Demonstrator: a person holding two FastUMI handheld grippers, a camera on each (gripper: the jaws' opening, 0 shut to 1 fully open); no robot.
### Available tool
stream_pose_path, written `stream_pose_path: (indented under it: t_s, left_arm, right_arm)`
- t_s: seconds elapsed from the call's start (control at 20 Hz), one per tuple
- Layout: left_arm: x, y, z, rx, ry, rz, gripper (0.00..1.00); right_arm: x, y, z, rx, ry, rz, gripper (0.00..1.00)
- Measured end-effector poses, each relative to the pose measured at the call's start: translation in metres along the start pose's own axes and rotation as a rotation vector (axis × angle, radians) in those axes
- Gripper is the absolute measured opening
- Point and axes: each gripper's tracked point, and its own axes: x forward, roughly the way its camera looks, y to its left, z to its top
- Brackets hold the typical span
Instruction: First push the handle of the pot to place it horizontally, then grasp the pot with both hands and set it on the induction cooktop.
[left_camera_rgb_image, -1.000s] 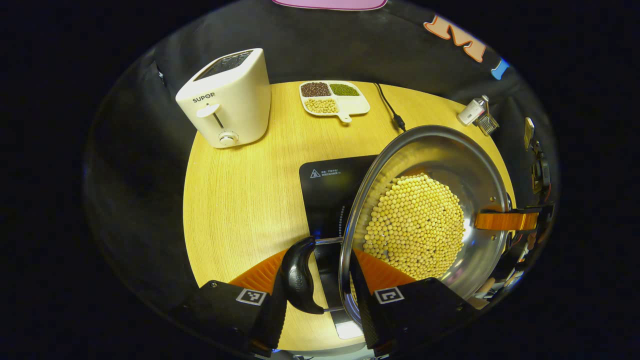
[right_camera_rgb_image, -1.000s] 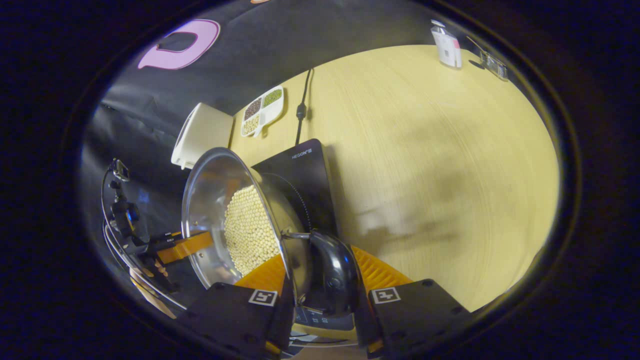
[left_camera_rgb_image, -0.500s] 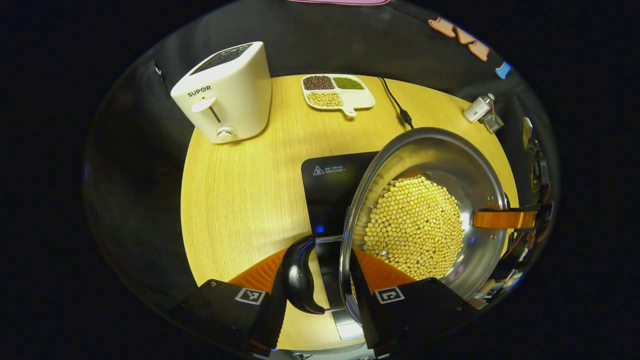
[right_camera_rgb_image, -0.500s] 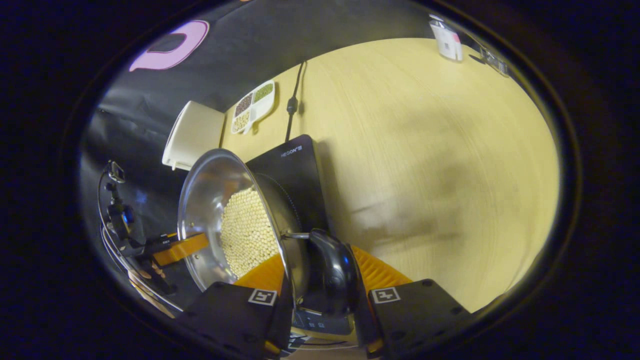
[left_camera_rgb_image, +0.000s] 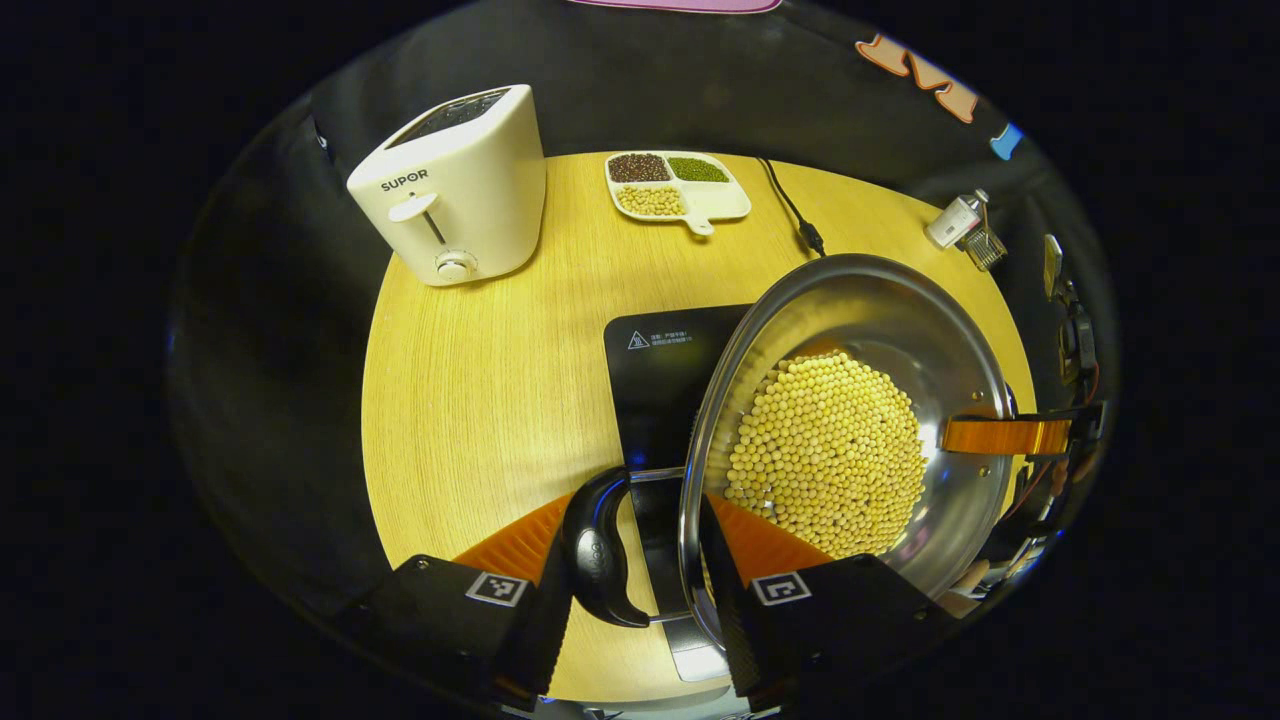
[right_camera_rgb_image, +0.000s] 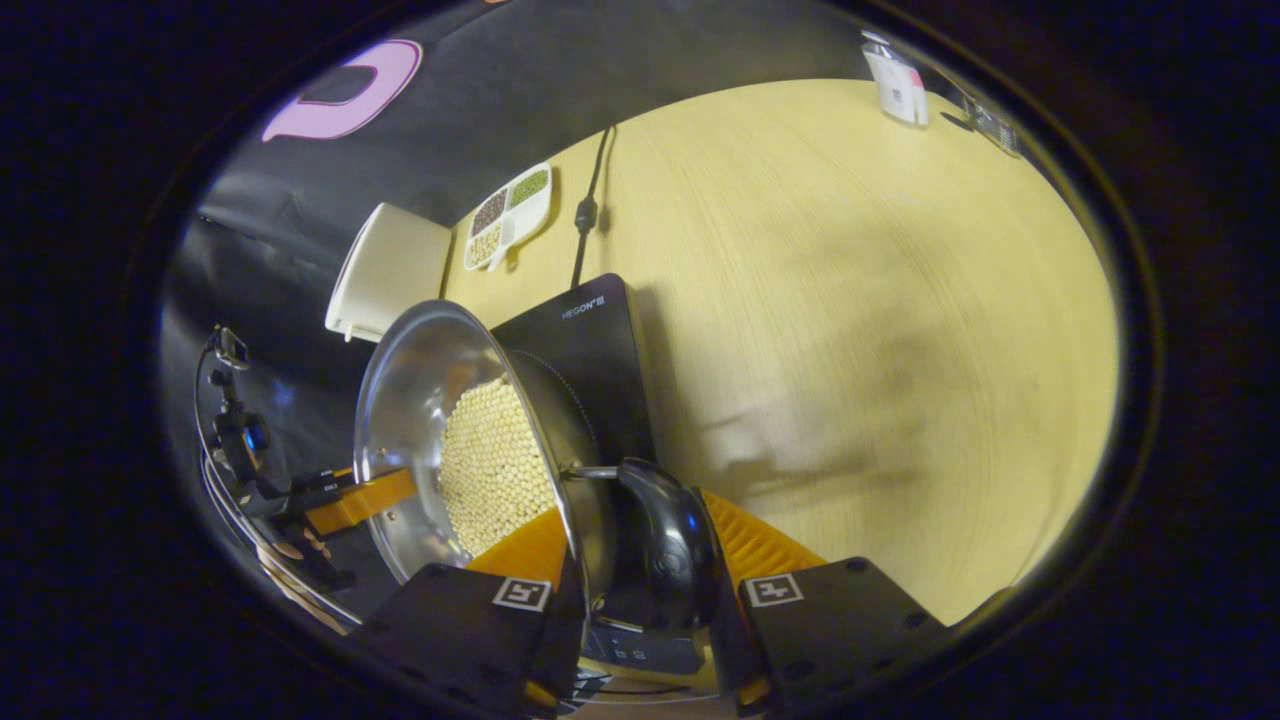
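Note:
A steel pot (left_camera_rgb_image: 880, 330) full of yellow beans (left_camera_rgb_image: 830, 450) sits over the black induction cooktop (left_camera_rgb_image: 655, 380); whether it rests on the cooktop I cannot tell. My left gripper (left_camera_rgb_image: 635, 545) is shut on the pot's black side handle (left_camera_rgb_image: 595, 550), one finger outside the handle and the other against the pot's inner wall. In the right gripper view the same pot (right_camera_rgb_image: 420, 390) is at the left over the cooktop (right_camera_rgb_image: 590, 345). My right gripper (right_camera_rgb_image: 640, 550) is shut on the opposite black handle (right_camera_rgb_image: 665, 545). Across the pot, the right gripper's finger (left_camera_rgb_image: 1005, 437) shows at the far rim.
On the round wooden table (left_camera_rgb_image: 480, 380) a white toaster (left_camera_rgb_image: 455, 190) stands at the back left. A divided dish of beans (left_camera_rgb_image: 675, 185) and the power cord (left_camera_rgb_image: 795, 215) lie behind the cooktop. A small white device (left_camera_rgb_image: 955, 220) sits at the back right edge.
Both grippers keep their hold on the handles. The pot and grippers have shifted only slightly over the cooktop, and the scene has barely moved in the last half second.

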Motion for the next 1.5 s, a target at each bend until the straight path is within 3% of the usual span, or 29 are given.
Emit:
stream_pose_path:
  t_s: [0.1, 0.35, 0.45, 0.5, 0.6, 0.65, 0.95, 1.0, 1.15, 1.3, 1.35, 1.45, 1.5]
  left_arm:
    - [0.0, 0.0, 0.0, 0.001, 0.0, 0.001, 0.67]
    - [0.0, 0.0, -0.004, -0.034, 0.006, 0.012, 0.68]
    - [-0.004, 0.001, -0.009, -0.052, 0.007, 0.034, 0.7]
    - [-0.008, 0.003, -0.012, -0.052, -0.001, 0.06, 0.71]
    - [-0.016, 0.009, -0.013, -0.047, -0.04, 0.127, 1.0]
    - [-0.024, 0.009, -0.013, -0.047, -0.064, 0.143, 0.96]
    - [-0.065, 0.007, -0.009, -0.079, -0.176, 0.256, 0.97]
    - [-0.072, 0.004, -0.008, -0.083, -0.193, 0.27, 0.98]
    - [-0.093, -0.012, -0.002, -0.087, -0.257, 0.309, 0.97]
    - [-0.121, -0.041, 0.004, -0.073, -0.34, 0.331, 0.98]
    - [-0.135, -0.055, 0.01, -0.053, -0.382, 0.341, 0.98]
    - [-0.162, -0.096, 0.02, -0.016, -0.48, 0.335, 0.98]
    - [-0.177, -0.125, 0.029, -0.002, -0.533, 0.323, 0.97]
  right_arm:
    - [0.0, 0.0, 0.0, -0.001, -0.004, -0.002, 0.55]
    - [-0.001, -0.001, 0.0, -0.019, -0.022, -0.002, 0.57]
    - [-0.007, 0.003, -0.002, -0.04, -0.022, 0.019, 0.52]
    - [-0.012, 0.003, 0.0, -0.052, -0.036, 0.027, 0.66]
    - [-0.026, 0.001, 0.004, -0.079, -0.077, 0.035, 0.95]
    - [-0.033, -0.002, 0.006, -0.092, -0.101, 0.031, 0.94]
    - [-0.098, -0.026, 0.01, -0.124, -0.238, -0.014, 1.0]
    - [-0.111, -0.029, 0.009, -0.126, -0.261, -0.015, 0.94]
    - [-0.148, -0.038, 0.006, -0.127, -0.333, -0.016, 0.94]
    - [-0.192, -0.05, 0.015, -0.139, -0.451, -0.015, 0.94]
    - [-0.208, -0.054, 0.017, -0.149, -0.497, -0.014, 1.0]
    - [-0.244, -0.057, 0.025, -0.172, -0.59, 0.004, 1.0]
    - [-0.263, -0.061, 0.029, -0.192, -0.635, 0.012, 0.93]
